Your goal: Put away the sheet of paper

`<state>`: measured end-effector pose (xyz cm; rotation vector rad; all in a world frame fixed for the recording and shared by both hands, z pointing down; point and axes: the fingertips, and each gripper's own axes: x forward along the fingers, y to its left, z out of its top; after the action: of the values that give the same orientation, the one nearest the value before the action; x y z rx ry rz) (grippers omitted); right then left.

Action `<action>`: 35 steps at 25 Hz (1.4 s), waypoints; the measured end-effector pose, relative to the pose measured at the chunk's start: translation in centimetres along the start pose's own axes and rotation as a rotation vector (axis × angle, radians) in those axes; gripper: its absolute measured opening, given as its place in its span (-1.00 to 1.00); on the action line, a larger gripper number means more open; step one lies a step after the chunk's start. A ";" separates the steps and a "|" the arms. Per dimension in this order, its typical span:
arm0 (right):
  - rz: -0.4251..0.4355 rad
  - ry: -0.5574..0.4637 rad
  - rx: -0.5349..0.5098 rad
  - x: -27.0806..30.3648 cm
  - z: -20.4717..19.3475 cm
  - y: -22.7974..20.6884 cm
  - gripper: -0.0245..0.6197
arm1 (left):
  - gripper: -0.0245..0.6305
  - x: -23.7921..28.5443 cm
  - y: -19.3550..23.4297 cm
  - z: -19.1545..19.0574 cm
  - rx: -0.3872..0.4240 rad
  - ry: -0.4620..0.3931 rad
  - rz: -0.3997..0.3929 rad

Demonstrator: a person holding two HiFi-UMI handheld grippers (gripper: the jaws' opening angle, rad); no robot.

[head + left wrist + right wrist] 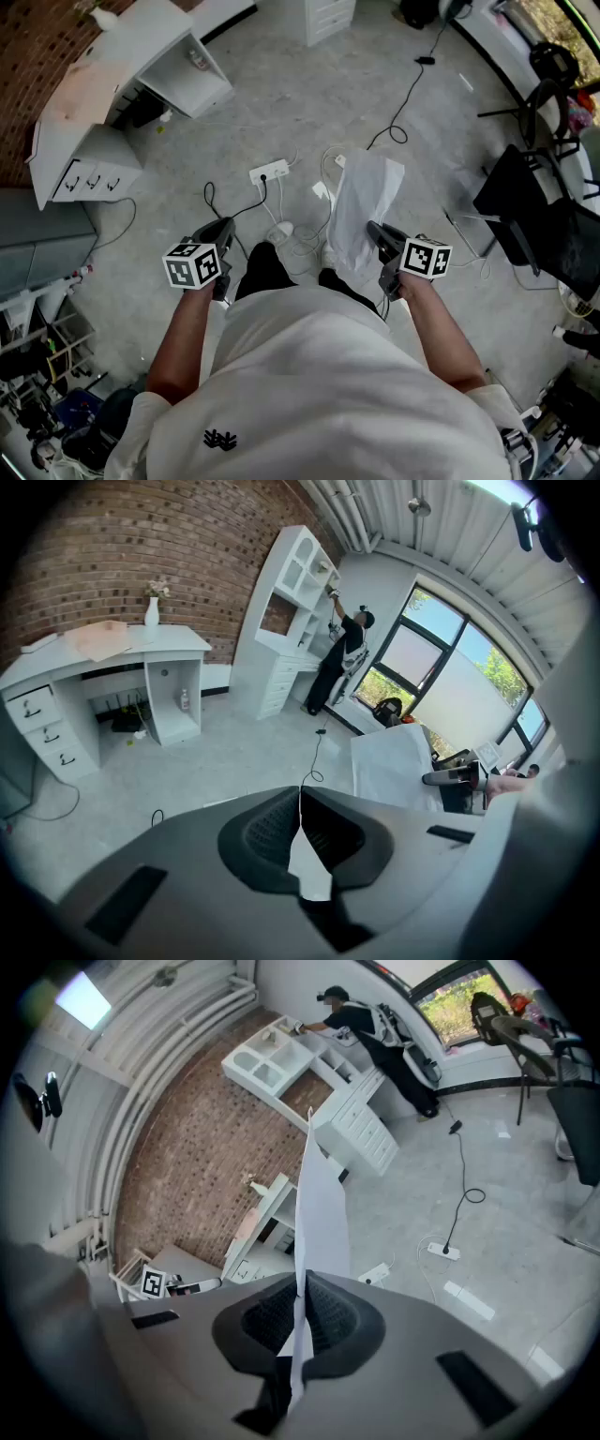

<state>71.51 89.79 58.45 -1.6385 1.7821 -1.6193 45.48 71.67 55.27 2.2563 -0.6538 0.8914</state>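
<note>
I stand on a grey floor with a gripper in each hand. The white sheet of paper (363, 211) hangs upright in front of my legs, and my right gripper (377, 232) is shut on its lower right edge. In the right gripper view the paper (317, 1206) rises edge-on from between the closed jaws of the right gripper (302, 1290). My left gripper (225, 226) is held apart to the left with its jaws together and nothing gripped. The left gripper view shows its closed jaws (300, 803), with the paper (397, 766) off to the right.
A white desk (103, 86) stands at the far left, a grey cabinet (37, 234) beside it. A power strip (269, 172) and cables lie on the floor ahead. A black chair (536, 217) is at the right. A person (342, 660) works at a white shelf unit (295, 602).
</note>
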 end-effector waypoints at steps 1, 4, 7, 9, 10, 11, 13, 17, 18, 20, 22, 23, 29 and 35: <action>0.004 0.014 -0.010 0.6 -0.1 -0.3 -0.84 | -0.85 -0.2 -0.3 -0.3 -0.006 -0.011 -0.004; 0.021 0.062 -0.021 2.7 -0.7 -0.7 -0.84 | -0.85 -1.6 -0.6 -2.0 -0.036 -0.035 0.002; 0.064 0.120 -0.024 5.8 -1.1 0.5 -0.84 | -0.85 -4.1 0.2 -4.2 -0.078 -0.055 0.042; 0.103 0.160 -0.026 8.3 -1.3 2.4 -0.84 | -0.85 -5.8 1.5 -5.3 -0.112 -0.082 0.075; 0.123 0.180 -0.026 9.7 -1.3 3.6 -0.84 | -0.85 -6.5 2.4 -5.7 -0.131 -0.098 0.093; 0.141 0.198 -0.026 11.1 -1.3 4.8 -0.84 | -0.85 -7.2 3.4 -6.0 -0.149 -0.115 0.109; 0.166 0.222 -0.027 13.8 -1.3 7.4 -0.84 | -0.85 -8.2 5.4 -6.1 -0.170 -0.147 0.119; 0.187 0.235 -0.058 19.6 -0.9 12.5 -0.84 | -0.85 -9.9 10.3 -4.7 -0.160 -0.204 0.111; 0.184 0.233 -0.075 21.1 -0.5 13.9 -0.84 | -0.85 -10.3 11.8 -4.1 -0.160 -0.221 0.107; 0.175 0.233 -0.113 24.1 -0.1 16.8 -0.84 | -0.85 -11.5 15.1 -2.8 -0.161 -0.255 0.097; 0.219 0.230 -0.100 27.2 -0.1 20.8 -0.84 | -0.85 -13.0 18.5 -1.3 -0.157 -0.283 0.088; 0.251 0.224 -0.085 28.8 0.0 22.9 -0.84 | -0.85 -13.7 20.2 -0.5 -0.155 -0.294 0.084; 0.323 0.163 -0.038 39.7 1.6 31.0 -0.84 | -0.85 -16.7 29.8 1.7 -0.169 -0.331 0.059; 0.337 0.153 -0.043 47.4 1.1 37.9 -0.84 | -0.85 -20.8 37.6 1.9 -0.171 -0.352 0.089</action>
<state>34.81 42.14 50.48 -1.1736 2.0477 -1.5917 9.03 49.01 52.60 2.2593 -0.9548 0.4581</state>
